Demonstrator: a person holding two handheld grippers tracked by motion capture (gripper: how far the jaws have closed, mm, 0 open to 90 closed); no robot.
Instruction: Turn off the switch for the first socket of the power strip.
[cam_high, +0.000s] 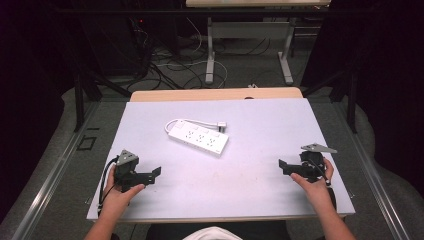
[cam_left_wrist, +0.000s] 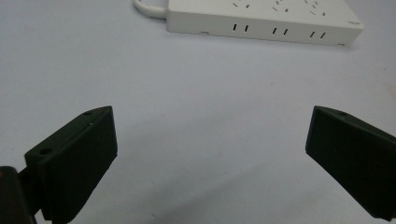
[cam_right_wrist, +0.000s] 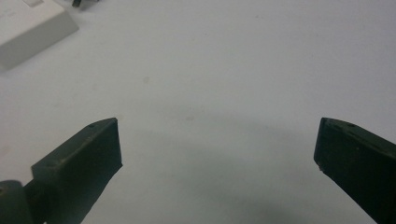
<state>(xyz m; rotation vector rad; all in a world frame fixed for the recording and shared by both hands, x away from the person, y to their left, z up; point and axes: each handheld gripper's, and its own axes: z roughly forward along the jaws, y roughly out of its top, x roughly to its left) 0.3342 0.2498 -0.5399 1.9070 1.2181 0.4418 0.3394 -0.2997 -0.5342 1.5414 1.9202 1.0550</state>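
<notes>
A white power strip (cam_high: 199, 137) lies flat near the middle of the pale table top (cam_high: 260, 125), its white cord looped at its far left end and ending in a plug (cam_high: 220, 126). My left gripper (cam_high: 156, 172) rests low at the front left, held by a hand, jaws wide open and empty. In the left gripper view the power strip (cam_left_wrist: 266, 21) lies ahead of the open left gripper (cam_left_wrist: 210, 140). At the front right my right gripper (cam_high: 283, 165) points toward the centre, open and empty. The right gripper view has the strip's corner (cam_right_wrist: 32, 28) at upper left, far from the right gripper (cam_right_wrist: 217, 149).
The table's wooden far edge (cam_high: 215, 94) meets a floor strewn with cables (cam_high: 175, 65). Another table's legs (cam_high: 210, 55) stand beyond. Metal rails (cam_high: 55, 165) run along both sides of the table.
</notes>
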